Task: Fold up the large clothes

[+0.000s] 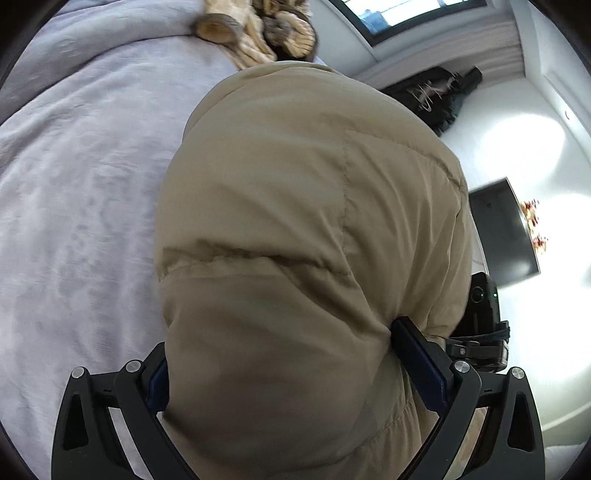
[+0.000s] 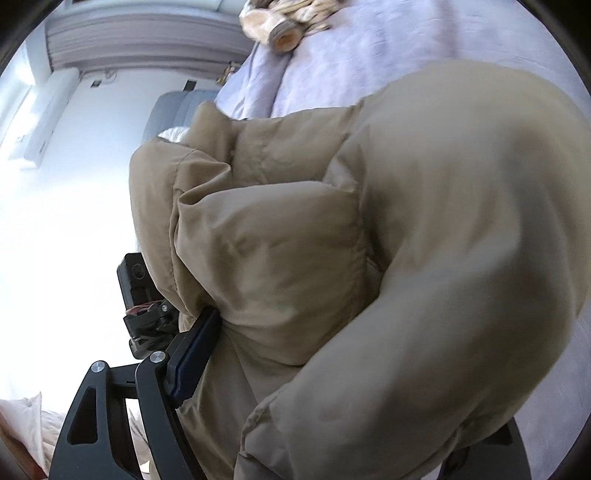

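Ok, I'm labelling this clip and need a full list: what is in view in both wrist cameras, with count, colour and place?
puffy jacket: one, beige, bunched up and raised over the bed, filling the middle of both views.
bedspread: one, pale lilac, spread under and beyond the jacket.
fur-trimmed garment: one, tan and brown, lying at the far end of the bed.
dark clothes: a bunch, black, hanging by the far wall; count unclear.
screen: one, black, on the white wall.
curtain: one, grey, along the top of the right wrist view.
left hand-held gripper: one, black with blue pads, jaws closed on jacket padding.
right hand-held gripper: one, black; one blue-padded finger presses the jacket, the other is hidden by fabric.
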`<state>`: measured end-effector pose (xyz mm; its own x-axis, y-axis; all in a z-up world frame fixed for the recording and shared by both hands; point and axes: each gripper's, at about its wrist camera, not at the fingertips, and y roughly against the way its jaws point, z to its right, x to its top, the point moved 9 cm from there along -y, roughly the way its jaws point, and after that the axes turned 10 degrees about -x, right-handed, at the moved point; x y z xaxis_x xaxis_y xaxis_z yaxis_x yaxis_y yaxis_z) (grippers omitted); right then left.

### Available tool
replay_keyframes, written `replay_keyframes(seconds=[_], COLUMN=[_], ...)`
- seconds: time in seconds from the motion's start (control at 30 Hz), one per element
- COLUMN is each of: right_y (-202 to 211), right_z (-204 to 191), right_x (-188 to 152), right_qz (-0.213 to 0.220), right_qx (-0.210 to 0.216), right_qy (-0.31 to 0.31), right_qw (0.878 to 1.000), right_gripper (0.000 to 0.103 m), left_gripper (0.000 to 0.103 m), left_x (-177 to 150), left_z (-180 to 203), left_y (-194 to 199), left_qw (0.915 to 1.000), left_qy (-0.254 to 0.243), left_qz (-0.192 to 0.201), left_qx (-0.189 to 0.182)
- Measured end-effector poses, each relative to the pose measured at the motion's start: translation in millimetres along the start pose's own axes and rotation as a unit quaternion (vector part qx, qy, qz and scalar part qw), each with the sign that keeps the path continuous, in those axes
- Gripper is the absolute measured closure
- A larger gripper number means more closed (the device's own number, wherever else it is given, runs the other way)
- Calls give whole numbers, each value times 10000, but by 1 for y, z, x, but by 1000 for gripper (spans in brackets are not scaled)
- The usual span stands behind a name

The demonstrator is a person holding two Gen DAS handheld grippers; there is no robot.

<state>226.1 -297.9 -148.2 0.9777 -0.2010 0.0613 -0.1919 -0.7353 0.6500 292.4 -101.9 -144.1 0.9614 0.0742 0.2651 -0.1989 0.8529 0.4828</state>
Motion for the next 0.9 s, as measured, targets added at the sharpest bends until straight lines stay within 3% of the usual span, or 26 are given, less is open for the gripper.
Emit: replay_keyframes(seconds=[0.23,0.37,0.53,0.67,0.83,0.9], right_y=[-43,-58,-65,-42,26,49], right_z=[-30,-42,3,56,87,81], right_x=[12,17,20,8,-14,-27], right_qz=[-118,-121,-148,-76,323,570], right_qx=[277,273,-247,-707,-1390,-1604], right_qy=[365,636,414,-80,-459,-486], right_qw=[9989,9975,9987,9974,9887,9842], right_gripper=[22,22,21,21,22,41], left_gripper=[2,2,2,1,1,1], left_x=[34,49,50,37,39,42], left_z=[-48,-59,-85,-85,-78,-75], left_y=[45,46,18,4,-4,-4], left_qw=[9984,9965,9898,9833,9759,9748], left_qy=[93,11,-57,-425,-629,-613], left_qz=[355,494,347,295,308,327], left_qx=[439,673,1380,1748,2065,2118])
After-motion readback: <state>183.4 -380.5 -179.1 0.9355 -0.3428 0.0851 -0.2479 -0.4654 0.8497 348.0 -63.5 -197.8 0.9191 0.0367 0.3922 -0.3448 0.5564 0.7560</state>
